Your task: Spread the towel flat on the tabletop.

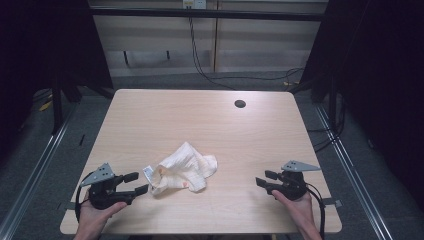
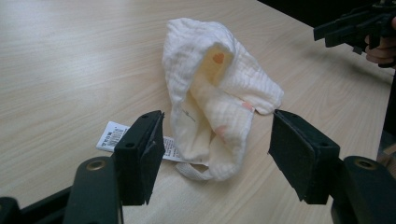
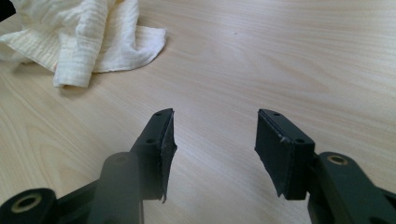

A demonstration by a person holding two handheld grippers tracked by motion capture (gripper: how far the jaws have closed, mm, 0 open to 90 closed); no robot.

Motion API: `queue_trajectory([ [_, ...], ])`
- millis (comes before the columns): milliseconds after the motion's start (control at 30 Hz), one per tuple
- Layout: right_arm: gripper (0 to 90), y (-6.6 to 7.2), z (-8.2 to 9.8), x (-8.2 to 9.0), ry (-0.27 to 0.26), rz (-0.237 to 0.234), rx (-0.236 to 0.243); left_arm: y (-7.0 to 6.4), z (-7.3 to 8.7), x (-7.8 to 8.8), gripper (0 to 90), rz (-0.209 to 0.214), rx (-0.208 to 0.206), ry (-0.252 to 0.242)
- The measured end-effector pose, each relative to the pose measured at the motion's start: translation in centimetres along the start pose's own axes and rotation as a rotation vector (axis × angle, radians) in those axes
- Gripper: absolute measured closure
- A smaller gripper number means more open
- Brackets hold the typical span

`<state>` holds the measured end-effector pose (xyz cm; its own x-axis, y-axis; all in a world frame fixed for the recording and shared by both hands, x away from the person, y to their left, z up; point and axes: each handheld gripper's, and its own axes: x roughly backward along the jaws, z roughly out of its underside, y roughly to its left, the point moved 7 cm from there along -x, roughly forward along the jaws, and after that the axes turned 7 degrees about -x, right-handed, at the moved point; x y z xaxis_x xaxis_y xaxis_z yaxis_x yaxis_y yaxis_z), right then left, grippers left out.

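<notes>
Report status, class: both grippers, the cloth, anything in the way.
Left gripper open, jaws just short of crumpled cloth. Right gripper open, jaws empty, well clear. Cloth's tag lies by left jaw. Nothing in the way.

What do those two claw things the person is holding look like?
Both are black, each with two flat square-ended jaws. The left claw and right claw each carry a grey three-cornered plate on top, and a black cable trails back from each. No sleeves show on the forearms.

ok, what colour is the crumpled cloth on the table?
Cream-white cloth with small orange spots; clearest in the left gripper view.
</notes>
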<state>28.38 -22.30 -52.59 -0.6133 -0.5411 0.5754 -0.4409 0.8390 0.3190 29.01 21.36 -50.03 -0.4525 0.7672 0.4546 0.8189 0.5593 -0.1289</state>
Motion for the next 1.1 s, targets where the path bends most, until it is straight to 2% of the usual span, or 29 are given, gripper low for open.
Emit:
queue_trajectory([
  [67, 47.4, 0.0, -0.1, -0.2, 0.001, -0.006, -0.004, 0.4, 0.0, 0.0, 33.9, -0.025, 0.001, 0.001],
  [167, 47.3, 0.2, -0.3, -0.4, 0.004, -0.015, -0.006, 0.6, 0.1, 0.2, 32.5, -0.035, 0.021, -0.005],
  [267, 46.8, 0.5, -0.6, -0.6, 0.011, -0.018, 0.013, 0.9, 0.0, 0.5, 29.5, -0.04, 0.024, -0.012],
  [367, 45.1, 0.9, -0.7, -0.9, 0.024, -0.031, 0.012, 1.1, -0.1, 0.6, 28.9, -0.044, 0.02, -0.014],
  [433, 44.2, 2.1, -1.2, -1.3, 0.041, -0.059, 0.03, 1.3, -0.1, 0.7, 28.8, -0.051, 0.008, -0.006],
  [467, 44.2, 2.1, -1.2, -1.3, 0.041, -0.059, 0.03, 1.3, -0.1, 0.7, 28.8, -0.051, 0.008, -0.006],
  [500, 43.2, 3.1, -1.5, -1.6, 0.046, -0.077, 0.053, 1.2, -0.2, 0.7, 28.8, -0.043, 0.01, -0.005],
  [700, 43.1, 5.7, -2.6, -3.0, 0.072, -0.135, 0.116, 1.0, -0.3, 0.4, 31.2, -0.016, 0.022, 0.003],
  [767, 45.0, 6.6, -3.3, -3.4, 0.068, -0.167, 0.118, 0.7, -0.3, 0.3, 34.6, -0.001, 0.019, 0.01],
  [867, 47.3, 7.3, -3.9, -3.9, 0.071, -0.183, 0.133, 0.5, -0.2, 0.2, 38.1, 0.003, 0.018, 0.018],
  [900, 49.3, 8.0, -4.3, -4.4, 0.07, -0.206, 0.14, 0.4, -0.2, 0.2, 38.2, 0.01, 0.022, 0.017],
  [933, 49.3, 8.0, -4.3, -4.4, 0.07, -0.206, 0.14, 0.3, -0.2, 0.1, 38.2, 0.015, 0.022, 0.017],
  [967, 50.9, 8.8, -4.5, -5.0, 0.087, -0.219, 0.166, 0.4, -0.3, 0.0, 40.1, 0.009, 0.018, 0.023],
  [1033, 54.2, 9.7, -4.9, -5.8, 0.089, -0.245, 0.172, 0.5, -0.5, -0.3, 41.6, 0.009, 0.024, 0.016],
  [1067, 54.2, 9.7, -4.9, -5.8, 0.089, -0.245, 0.172, 0.5, -0.5, -0.3, 41.8, 0.009, 0.024, 0.016],
  [1100, 56.3, 10.3, -5.1, -6.5, 0.096, -0.263, 0.192, 0.4, -0.5, -0.4, 42.0, 0.013, 0.015, 0.016],
])
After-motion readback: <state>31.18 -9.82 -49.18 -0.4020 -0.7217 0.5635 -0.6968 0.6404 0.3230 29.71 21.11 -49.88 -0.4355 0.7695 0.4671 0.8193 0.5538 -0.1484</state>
